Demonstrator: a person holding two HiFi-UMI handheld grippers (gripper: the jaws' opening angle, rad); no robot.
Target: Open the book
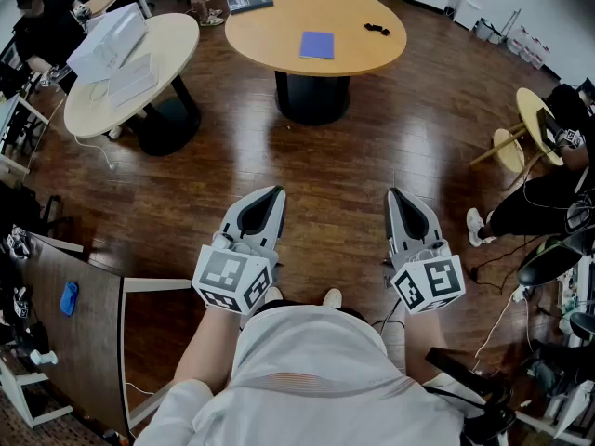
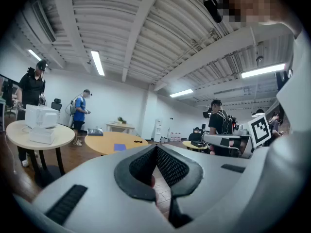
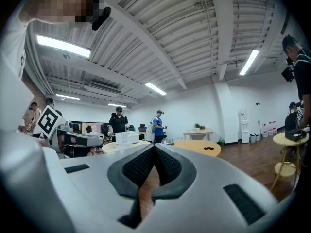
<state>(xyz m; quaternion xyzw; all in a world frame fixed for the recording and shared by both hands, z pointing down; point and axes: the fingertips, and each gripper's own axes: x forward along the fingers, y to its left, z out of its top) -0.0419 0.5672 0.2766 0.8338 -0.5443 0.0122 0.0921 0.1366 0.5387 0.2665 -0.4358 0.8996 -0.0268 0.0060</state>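
Nearest the camera, both grippers are held low in front of the person's white shirt [image 1: 311, 360], well short of the round wooden table [image 1: 270, 35] and pointing toward it.

1. Left gripper [image 1: 274, 193]: jaws closed tip to tip, nothing between them.
2. Right gripper [image 1: 395, 195]: jaws likewise pressed together at the tips and empty.
3. Dark wooden floor [image 1: 325, 156]: a broad stretch separates both grippers from the table's black pedestal [image 1: 312, 98].
4. Blue book [image 1: 317, 45]: lies flat and closed on the table, near its centre, well apart from both grippers and roughly midway between their lines of aim. Neither gripper touches it.
5. Small black object [image 1: 376, 29]: on the same table, to the right of the book and apart from it.
6. Dark flat item [image 1: 249, 1]: at the table's far left edge.
7. Pale round table [image 1: 172, 40]: left of the wooden table, carrying white boxes [image 1: 110, 40]
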